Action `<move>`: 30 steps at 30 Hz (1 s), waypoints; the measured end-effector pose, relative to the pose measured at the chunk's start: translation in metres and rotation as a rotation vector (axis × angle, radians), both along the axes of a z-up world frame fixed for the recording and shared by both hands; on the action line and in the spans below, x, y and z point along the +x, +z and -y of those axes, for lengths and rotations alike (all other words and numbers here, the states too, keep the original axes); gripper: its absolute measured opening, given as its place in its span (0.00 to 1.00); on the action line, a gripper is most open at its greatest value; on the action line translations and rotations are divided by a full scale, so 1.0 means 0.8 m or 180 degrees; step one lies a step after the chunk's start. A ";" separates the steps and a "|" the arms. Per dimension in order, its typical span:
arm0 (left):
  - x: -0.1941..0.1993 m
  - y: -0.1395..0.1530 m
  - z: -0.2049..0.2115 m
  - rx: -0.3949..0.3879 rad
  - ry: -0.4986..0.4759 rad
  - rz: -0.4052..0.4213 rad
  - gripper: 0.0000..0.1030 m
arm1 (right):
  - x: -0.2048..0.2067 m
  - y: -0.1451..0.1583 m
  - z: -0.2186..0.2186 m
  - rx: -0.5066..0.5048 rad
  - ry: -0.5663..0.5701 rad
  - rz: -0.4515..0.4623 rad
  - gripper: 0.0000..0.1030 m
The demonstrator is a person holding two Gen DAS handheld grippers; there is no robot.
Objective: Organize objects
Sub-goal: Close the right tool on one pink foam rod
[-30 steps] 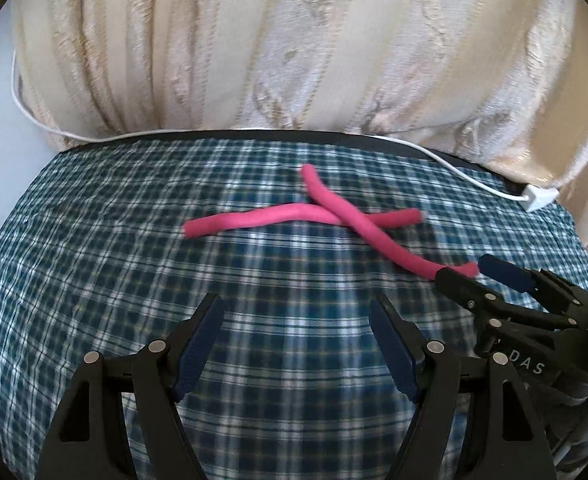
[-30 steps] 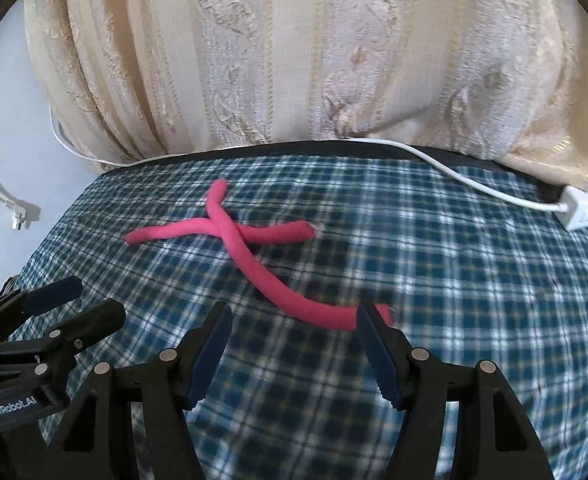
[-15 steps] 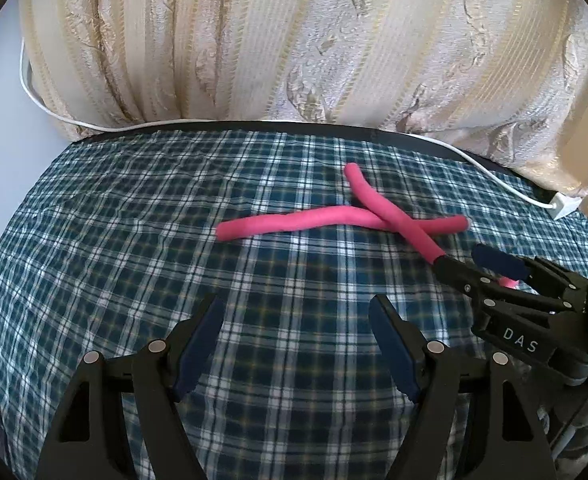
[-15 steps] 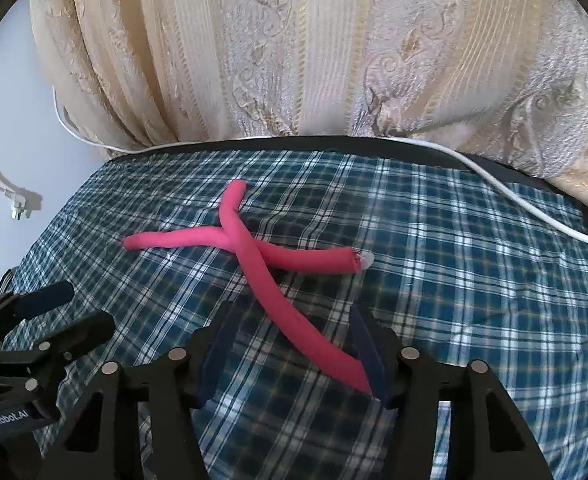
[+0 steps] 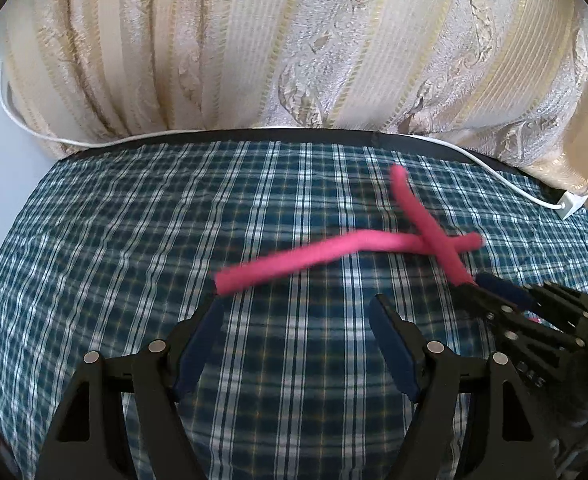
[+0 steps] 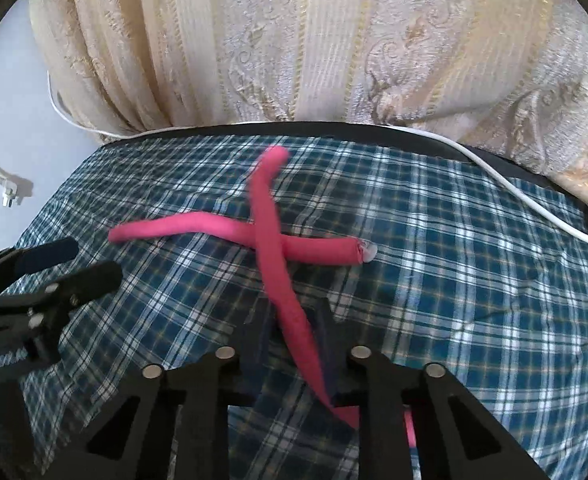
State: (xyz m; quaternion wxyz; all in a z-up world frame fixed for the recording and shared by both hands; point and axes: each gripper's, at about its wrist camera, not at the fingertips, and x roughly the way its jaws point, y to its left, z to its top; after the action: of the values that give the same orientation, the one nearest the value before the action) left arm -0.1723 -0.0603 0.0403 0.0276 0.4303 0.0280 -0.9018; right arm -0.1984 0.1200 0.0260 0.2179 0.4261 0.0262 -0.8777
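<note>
Two pink bendable rods lie crossed on a blue plaid cloth (image 5: 126,240). The upper rod (image 6: 268,216) (image 5: 422,220) runs from the far edge towards me. Its near end sits between the fingers of my right gripper (image 6: 294,314) (image 5: 480,286), whose jaws are closing and pinch the rod. The lower rod (image 6: 198,226) (image 5: 294,258) lies crosswise under it. My left gripper (image 5: 294,304) (image 6: 90,262) stands open with nothing between its fingers, its left fingertip just short of the lower rod's left end.
A cream patterned curtain (image 5: 294,40) hangs behind the table's far edge. A white cable (image 6: 494,172) runs along that edge to a white adapter (image 5: 570,204) at the right. A loose plug (image 6: 8,196) hangs at the left by the wall.
The right jaws have narrowed from wide apart to pinching the upper rod's near end. The left gripper has moved closer to the lower rod's left end, still open.
</note>
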 end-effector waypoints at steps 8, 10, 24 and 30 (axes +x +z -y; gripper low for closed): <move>-0.038 -0.004 -0.002 -0.0004 -0.0177 0.0028 0.74 | 0.015 0.003 -0.032 -0.0054 -0.0165 0.0008 0.19; -0.050 -0.007 -0.007 -0.0028 -0.0283 0.0022 0.74 | 0.022 0.001 -0.037 -0.0042 -0.0186 0.0023 0.19; -0.083 -0.032 -0.010 0.0095 -0.0538 0.0228 0.74 | 0.053 0.000 -0.059 -0.0121 -0.0265 0.0077 0.19; -0.069 -0.033 -0.032 0.0042 -0.0726 0.0257 0.74 | 0.061 -0.001 -0.063 -0.0134 -0.0304 0.0095 0.19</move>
State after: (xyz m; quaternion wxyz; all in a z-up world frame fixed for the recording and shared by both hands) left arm -0.2274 -0.0345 0.0138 -0.0769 0.4669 -0.0164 -0.8808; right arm -0.1496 0.1706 0.0252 0.1851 0.4352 -0.0159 -0.8809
